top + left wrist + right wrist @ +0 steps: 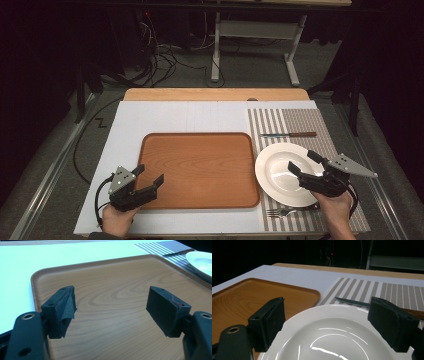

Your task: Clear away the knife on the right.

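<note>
Both grippers were seen low at the near edge of the table, and nothing had been lifted yet. The right gripper was held over the near right part of the white plate, its jaws spread wide with nothing between them; in the right gripper view the plate's bowl was seen directly ahead of and below the two black pads, with its rim passing under them, though whether the pads were touching the rim could not be told. The left gripper was likewise carried wide and empty, poised over the near left corner of the wooden tray; in the left gripper view the tray's bare grain was spread out just ahead between the pads, one of which showed a loose, peeling flap of its lining. Beyond the right gripper a knife with a brown handle was lying on the striped placemat, and just beside that gripper, at the near edge of the plate, a fork was resting. The work was judged to be at its very start: the plate had been approached but not gripped, the tray stood bare, and everything was left to be done, most likely the plate closed upon first and then carried off toward the tray.
</note>
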